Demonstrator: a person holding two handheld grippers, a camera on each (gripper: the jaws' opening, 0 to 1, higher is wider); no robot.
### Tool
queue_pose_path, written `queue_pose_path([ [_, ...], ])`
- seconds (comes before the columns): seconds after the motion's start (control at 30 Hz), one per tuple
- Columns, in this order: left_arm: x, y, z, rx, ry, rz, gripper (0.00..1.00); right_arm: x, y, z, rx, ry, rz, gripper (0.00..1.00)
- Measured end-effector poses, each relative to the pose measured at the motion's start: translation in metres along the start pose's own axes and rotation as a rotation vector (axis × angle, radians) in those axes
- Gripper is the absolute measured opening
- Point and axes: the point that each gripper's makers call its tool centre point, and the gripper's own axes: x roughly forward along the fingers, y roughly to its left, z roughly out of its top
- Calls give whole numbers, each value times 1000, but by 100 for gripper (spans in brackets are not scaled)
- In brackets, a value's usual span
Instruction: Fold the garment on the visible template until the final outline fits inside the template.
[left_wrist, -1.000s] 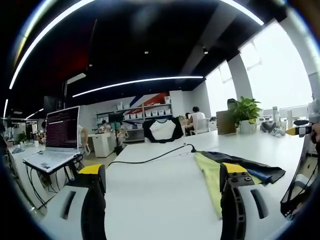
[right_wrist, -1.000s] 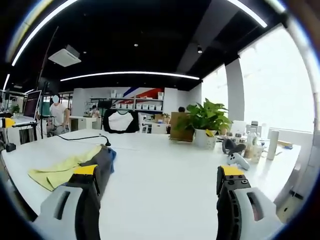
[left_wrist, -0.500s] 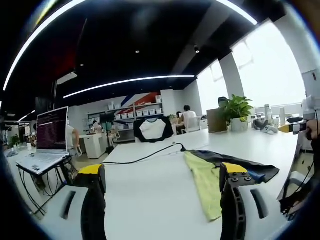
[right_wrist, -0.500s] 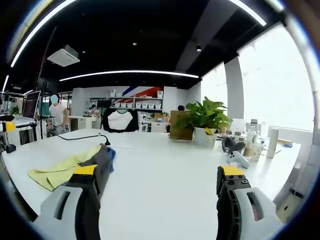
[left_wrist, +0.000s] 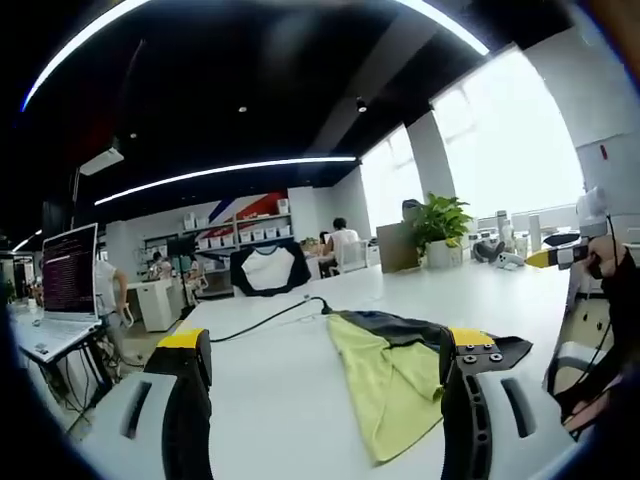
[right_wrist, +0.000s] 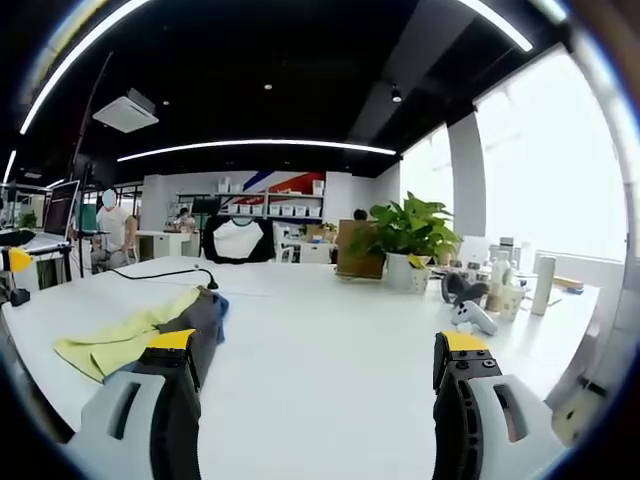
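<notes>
The left claw (left_wrist: 325, 350) is released: its two jaws stand wide apart and nothing is between them. It hangs over the white worktop (left_wrist: 280, 400). The garment (left_wrist: 400, 365) lies on this worktop in a loose, crumpled heap, just in front of the right jaw of this claw and partly behind it. The near part of the garment is yellow-green, the far part is dark, with a small blue part showing. A black cable (left_wrist: 270, 315) runs over the worktop behind the garment, toward a black and white shirt (left_wrist: 265, 270) that stands at the far end. At the left edge of the left gripper view a laptop (left_wrist: 60, 300) sits open on another desk.

The right claw (right_wrist: 315, 350) is also released, jaws wide apart, empty, above the bare worktop (right_wrist: 320, 330). In the right gripper view the garment (right_wrist: 150, 330) lies to the left, near the left jaw, which covers its near edge. A potted plant (right_wrist: 405, 245) stands at the far side of the worktop, and some small objects (right_wrist: 480, 295) are beside it, perhaps bottles and a controller, but they are too small to be sure.
</notes>
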Motion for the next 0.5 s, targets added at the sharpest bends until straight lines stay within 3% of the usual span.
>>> queue_pose_path([
  [0.13,6,-17,0,20,8,-46,100,2,-1,-3,6,11,0,100],
  [0.5,27,-57,-22,5,40,-181,99,5,1,-5,2,20,3,100],
])
